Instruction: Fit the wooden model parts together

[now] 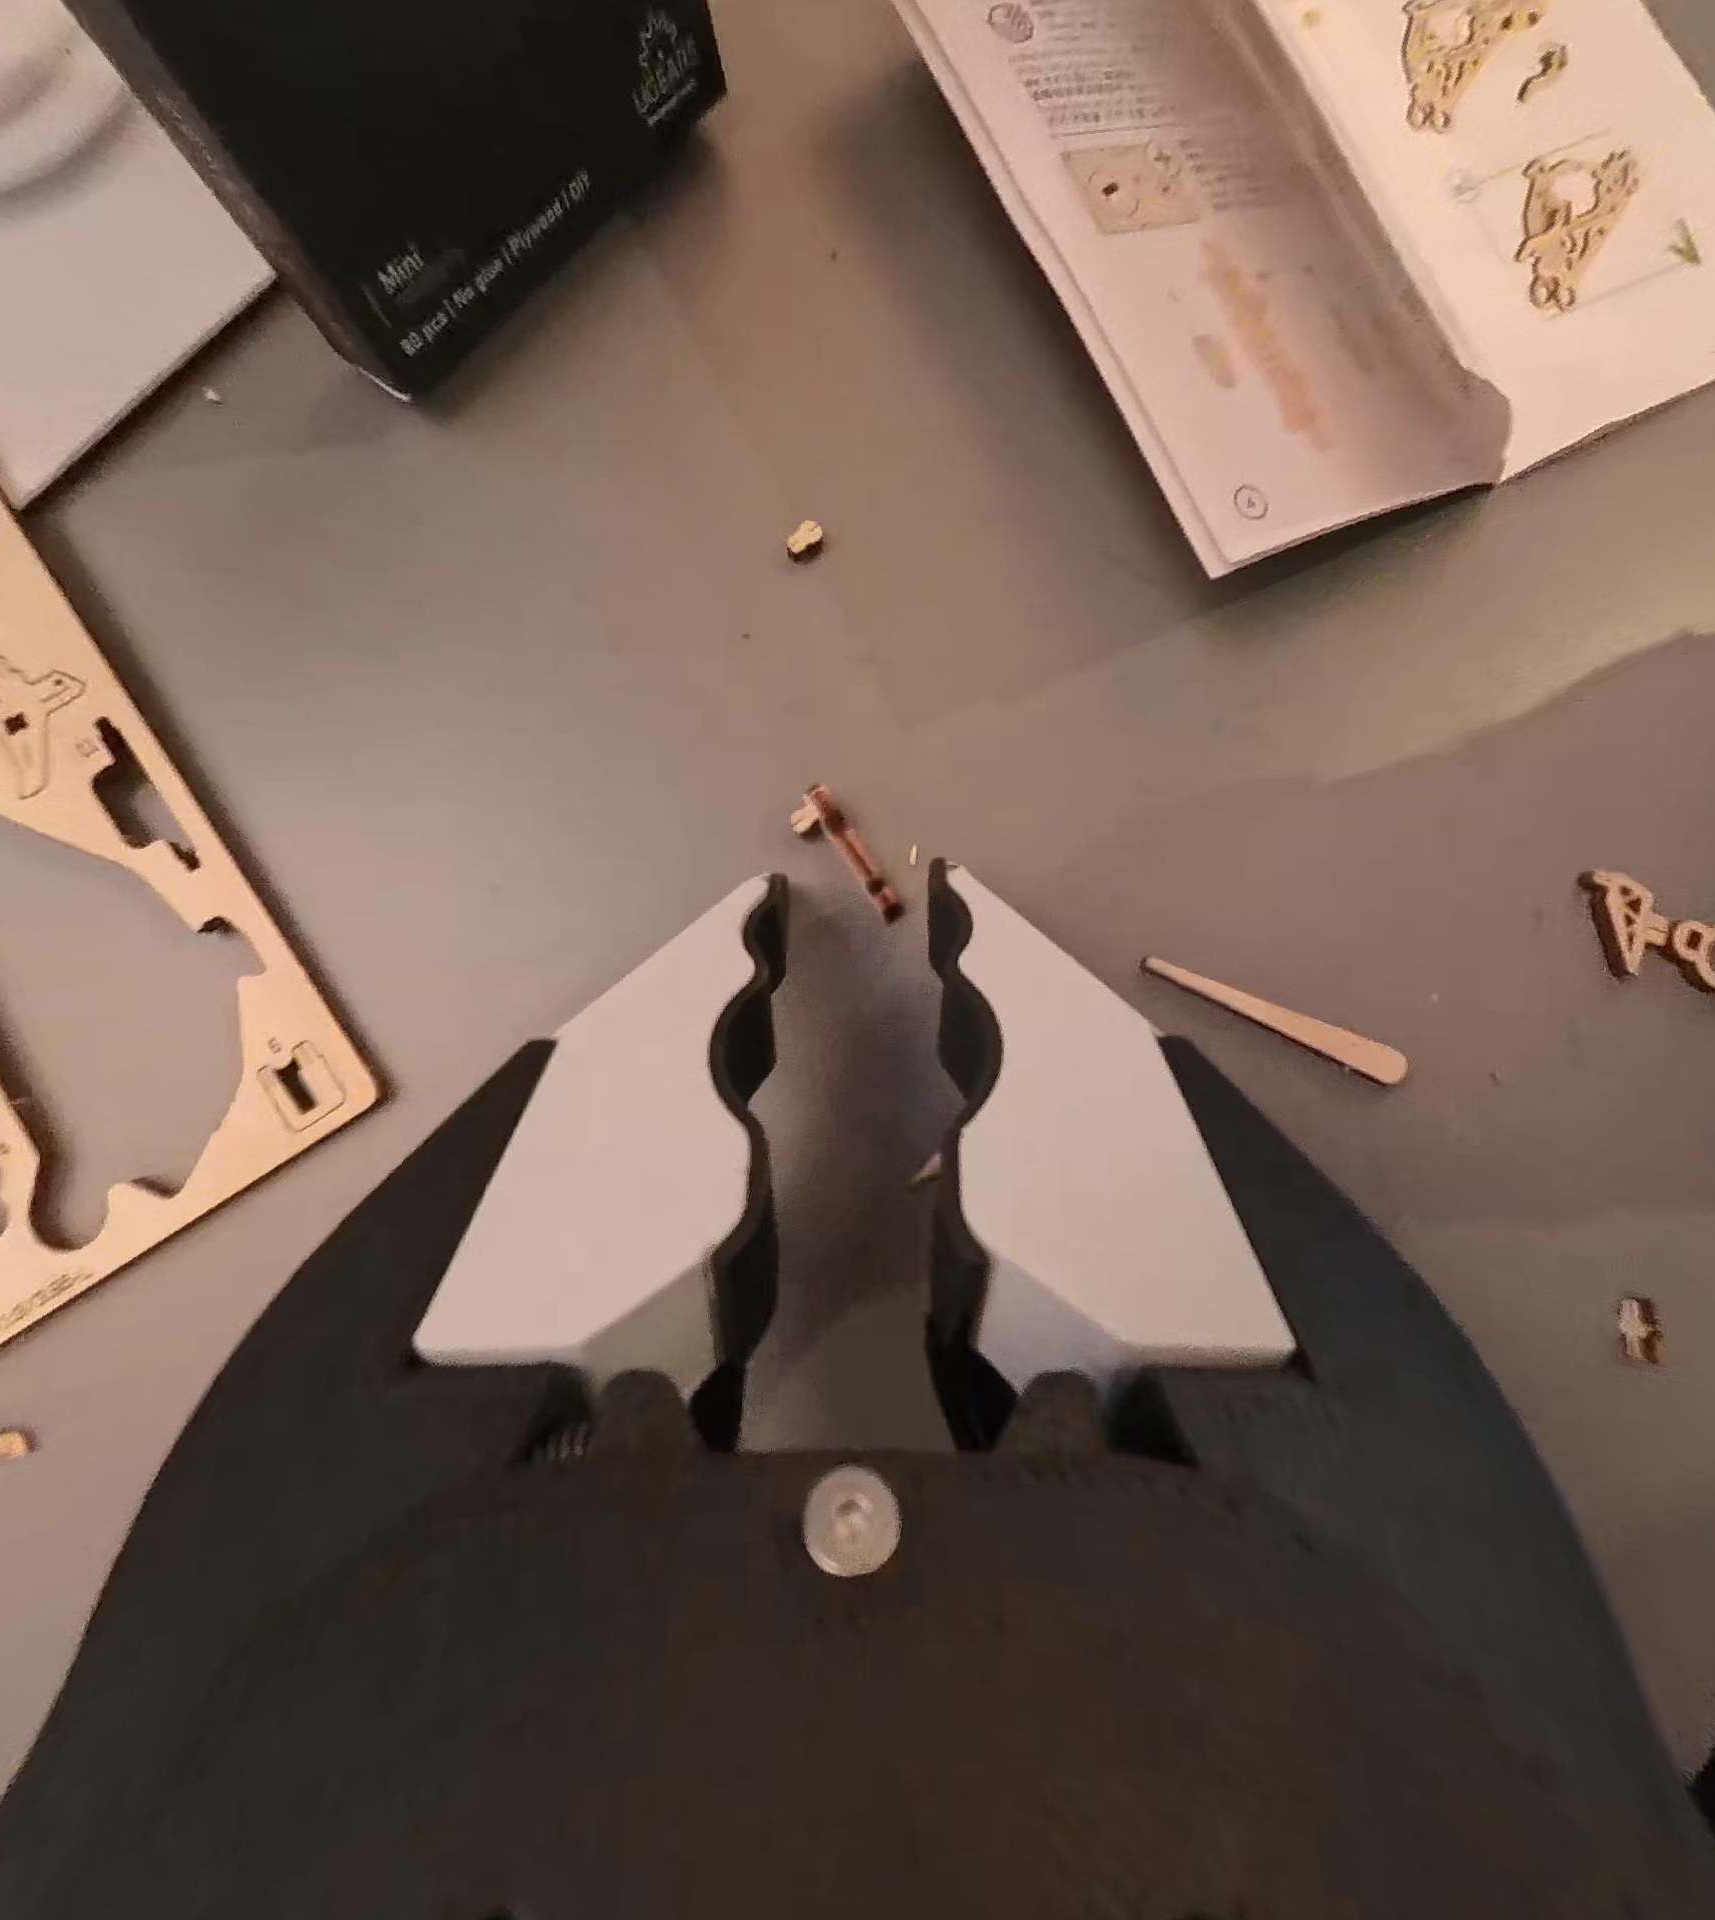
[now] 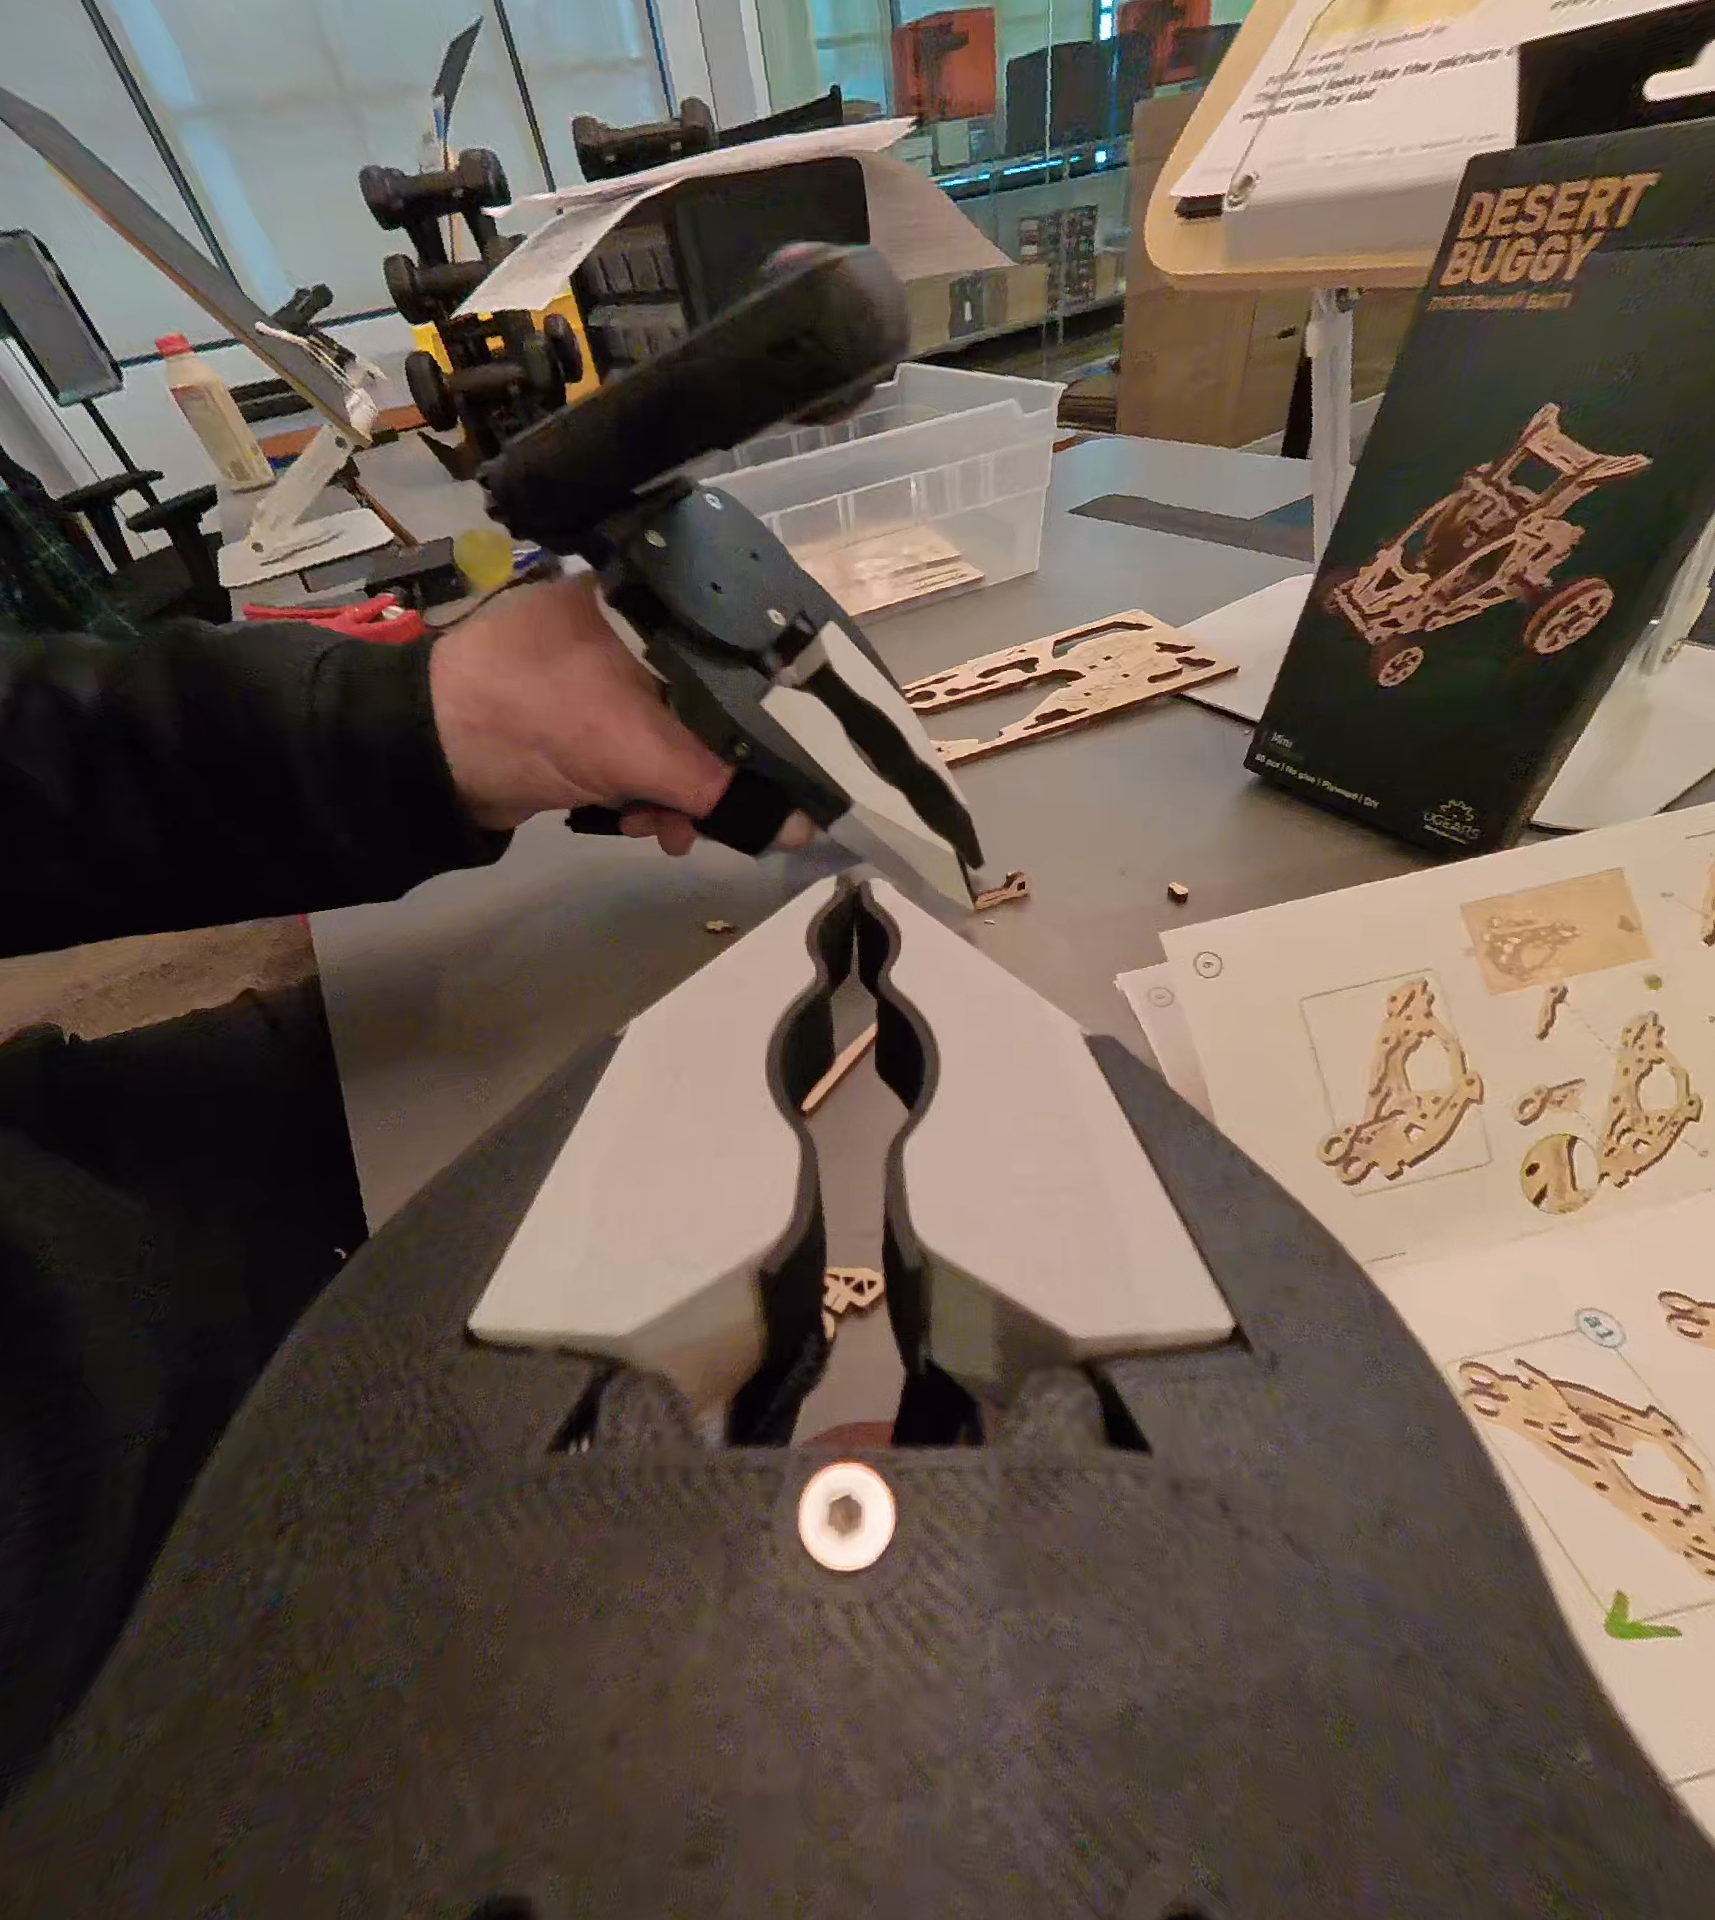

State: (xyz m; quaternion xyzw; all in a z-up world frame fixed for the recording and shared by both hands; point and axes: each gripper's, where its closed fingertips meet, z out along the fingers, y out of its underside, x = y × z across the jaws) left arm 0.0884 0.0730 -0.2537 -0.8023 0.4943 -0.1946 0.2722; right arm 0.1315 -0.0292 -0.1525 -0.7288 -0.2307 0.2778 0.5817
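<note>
The left hand-held gripper [image 1: 855,883] hangs just above the grey tabletop [image 1: 520,644] with its jaws standing apart and gripping nothing; a small slim wooden part [image 1: 848,852], reddish along its burnt edge, lies on the tabletop just ahead of the tips, its near end reaching between them without touching either pad. The right hand-held gripper [image 2: 855,891] is raised and its tips meet, nothing visible between them.

To take the part cleanly, I judge the left jaws should come down square across its narrow body, close gently and lift only once both pads press, since so thin a piece would skid or snap.

The fingers [image 1: 624,1122] are pale grey wedges lined with black wavy pads. Around lie a flat tapered wooden stick [image 1: 1279,1023], a small part with a ring end [image 1: 1674,940], and a laser-cut plywood sheet [image 1: 240,1018] with empty cut-outs. Further off stand a matt black box [image 1: 417,187] and an open paper instruction booklet [image 1: 1352,270].
</note>
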